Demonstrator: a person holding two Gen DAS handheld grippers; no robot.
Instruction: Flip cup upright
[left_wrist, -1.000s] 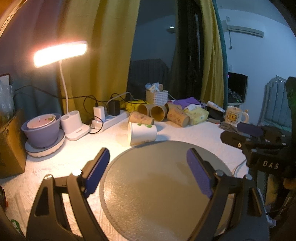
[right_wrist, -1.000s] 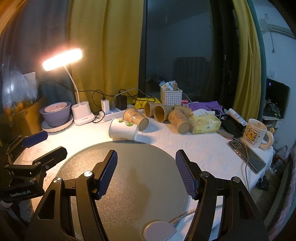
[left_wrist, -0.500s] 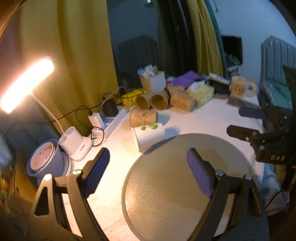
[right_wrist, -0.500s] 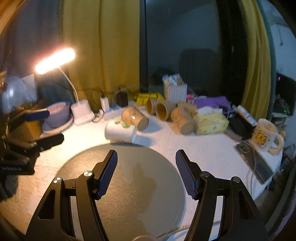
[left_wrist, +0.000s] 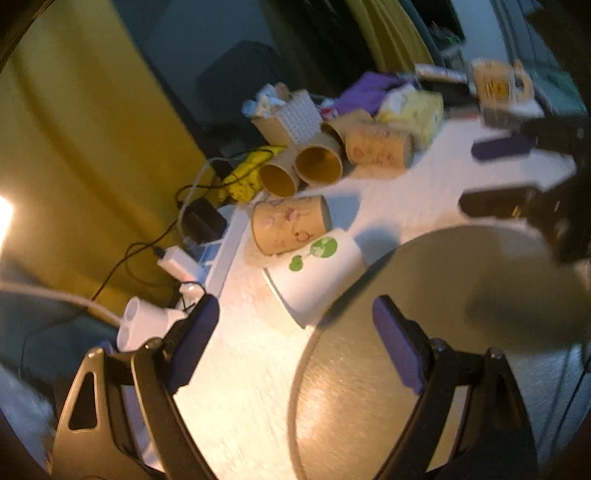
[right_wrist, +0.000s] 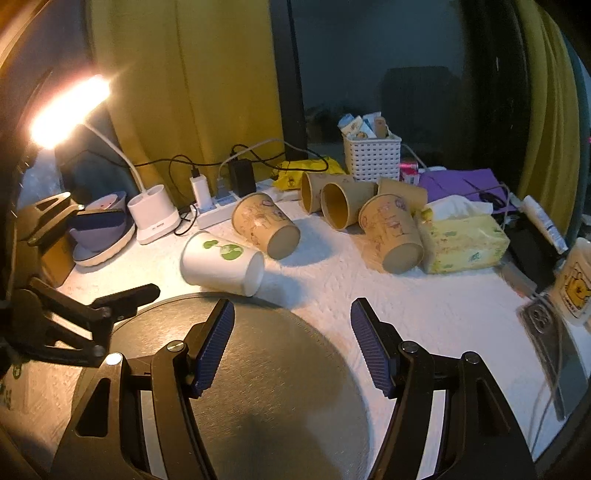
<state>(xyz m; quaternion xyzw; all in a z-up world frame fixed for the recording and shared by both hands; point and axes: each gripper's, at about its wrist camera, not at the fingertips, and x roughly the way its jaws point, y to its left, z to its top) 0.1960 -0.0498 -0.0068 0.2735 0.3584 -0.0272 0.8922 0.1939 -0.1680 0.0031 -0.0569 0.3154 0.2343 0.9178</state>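
A white paper cup with green leaf prints (left_wrist: 317, 273) lies on its side at the far edge of a round grey mat (left_wrist: 443, 332); it also shows in the right wrist view (right_wrist: 221, 262). My left gripper (left_wrist: 295, 332) is open and empty, tilted, just short of the cup. It shows at the left of the right wrist view (right_wrist: 110, 266). My right gripper (right_wrist: 291, 343) is open and empty above the mat (right_wrist: 277, 387), short of the cup. It shows blurred in the left wrist view (left_wrist: 498, 177).
Several brown paper cups (right_wrist: 266, 225) lie on their sides behind the white cup. A lamp base (right_wrist: 153, 216), power strip (right_wrist: 218, 210), white basket (right_wrist: 371, 157), tissue pack (right_wrist: 461, 240), purple bowl (right_wrist: 99, 232) and a mug (right_wrist: 576, 284) crowd the table's back and right.
My left gripper has moved forward and tilted, so the white cup looms larger and closer between its fingers. My right gripper has moved forward a little. The cups have not moved.
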